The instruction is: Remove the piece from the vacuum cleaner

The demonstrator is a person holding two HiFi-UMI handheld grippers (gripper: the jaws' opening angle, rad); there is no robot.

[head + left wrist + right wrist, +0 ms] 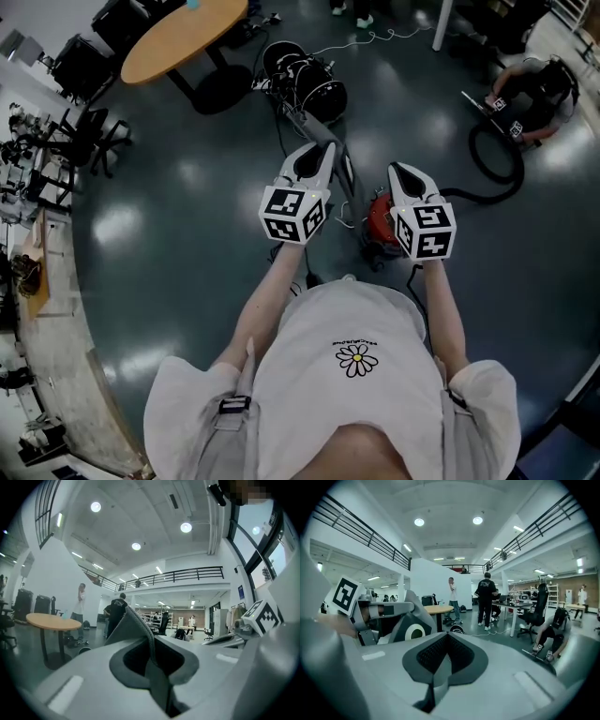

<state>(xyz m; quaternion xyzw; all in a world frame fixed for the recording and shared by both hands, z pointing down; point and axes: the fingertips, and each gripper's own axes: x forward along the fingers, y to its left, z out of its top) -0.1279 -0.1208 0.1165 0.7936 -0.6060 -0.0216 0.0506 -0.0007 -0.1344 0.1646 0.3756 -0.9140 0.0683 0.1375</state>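
Below both sets of jaws, down on the floor (187,187), sits the red vacuum cleaner (378,223), nearer the right gripper (405,174) than the left gripper (315,156). Both pairs of jaws are pressed together on nothing and aim level across the room, not downward. A black hose (472,155) trails off rightward. Lettering over the shirt's daisy (356,359) is too small to read.
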